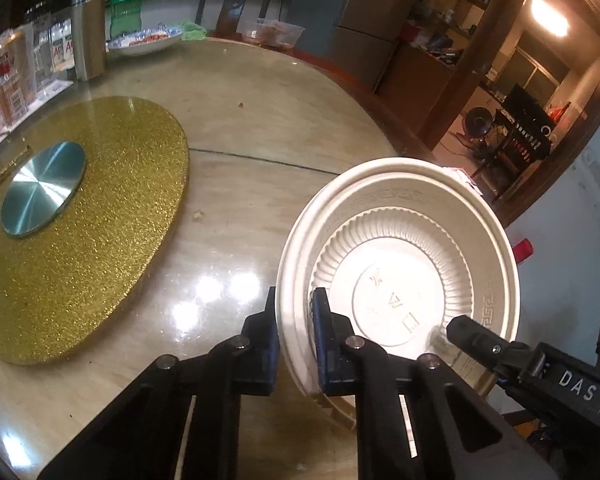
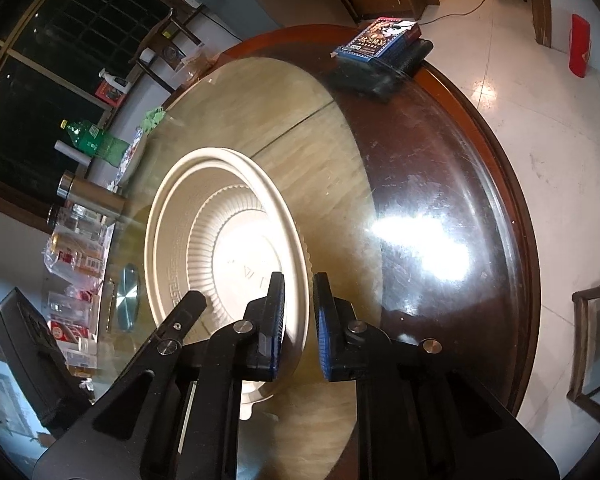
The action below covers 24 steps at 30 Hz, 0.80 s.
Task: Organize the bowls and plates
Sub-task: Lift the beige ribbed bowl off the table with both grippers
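Observation:
A cream disposable bowl [image 1: 396,240] with a ribbed inner wall sits low over the glass-topped round table [image 1: 240,128]. My left gripper [image 1: 296,296] is shut on its left rim, one blue pad inside and one outside. In the right wrist view the same bowl [image 2: 204,216] has my right gripper [image 2: 299,280] shut on the opposite rim, its pads on either side of the edge. Each view shows the other gripper's black finger over the bowl: the right gripper [image 1: 466,326] and the left gripper [image 2: 192,300]. A ribbed cream edge [image 1: 336,408] shows beneath the bowl.
A gold glitter turntable [image 1: 80,220] with a metal disc [image 1: 42,188] lies left of the bowl. At the table's far side stand a steel tumbler [image 1: 88,32], a green bottle [image 1: 126,0], a plate of food [image 1: 144,42] and a plastic container [image 1: 276,32]. Card boxes [image 2: 380,44] sit by the rim.

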Each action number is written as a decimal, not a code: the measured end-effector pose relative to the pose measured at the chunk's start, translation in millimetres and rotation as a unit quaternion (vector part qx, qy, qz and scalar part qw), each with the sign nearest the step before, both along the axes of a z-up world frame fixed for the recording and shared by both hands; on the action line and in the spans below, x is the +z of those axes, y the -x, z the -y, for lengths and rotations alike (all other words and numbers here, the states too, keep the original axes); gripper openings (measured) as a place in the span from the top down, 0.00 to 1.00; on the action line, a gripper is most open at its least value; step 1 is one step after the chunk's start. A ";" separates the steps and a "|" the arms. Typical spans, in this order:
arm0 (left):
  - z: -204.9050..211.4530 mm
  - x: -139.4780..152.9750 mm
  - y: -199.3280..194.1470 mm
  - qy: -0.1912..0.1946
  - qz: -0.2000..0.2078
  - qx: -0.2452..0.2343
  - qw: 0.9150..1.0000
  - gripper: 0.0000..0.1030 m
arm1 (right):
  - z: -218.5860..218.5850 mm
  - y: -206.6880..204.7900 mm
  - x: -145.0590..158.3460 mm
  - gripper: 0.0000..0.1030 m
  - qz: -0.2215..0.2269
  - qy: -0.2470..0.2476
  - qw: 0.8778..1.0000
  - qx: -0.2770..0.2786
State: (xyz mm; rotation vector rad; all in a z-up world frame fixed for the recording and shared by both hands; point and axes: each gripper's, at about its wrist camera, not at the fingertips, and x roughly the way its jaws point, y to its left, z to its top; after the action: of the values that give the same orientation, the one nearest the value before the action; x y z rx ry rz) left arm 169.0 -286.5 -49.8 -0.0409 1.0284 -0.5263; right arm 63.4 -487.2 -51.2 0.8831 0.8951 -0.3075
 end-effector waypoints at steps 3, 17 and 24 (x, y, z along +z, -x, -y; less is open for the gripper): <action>-4.5 -1.9 -6.3 0.020 -0.023 -0.002 1.000 0.89 | -0.6 2.0 1.1 0.86 0.001 -0.002 1.000 0.000; -9.7 0.6 -6.1 0.042 -0.048 -0.003 0.998 0.91 | 1.7 8.4 2.6 0.86 0.009 -0.019 1.000 0.007; -18.5 10.8 3.6 0.034 -0.032 0.002 0.999 0.90 | -7.3 12.7 8.1 0.87 0.019 -0.026 0.999 0.012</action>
State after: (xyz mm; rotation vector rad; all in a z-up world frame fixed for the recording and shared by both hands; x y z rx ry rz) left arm 165.4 -268.0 -39.0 -0.1199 1.0724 -0.5584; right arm 50.7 -479.8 -43.1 0.9229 0.8805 -0.2460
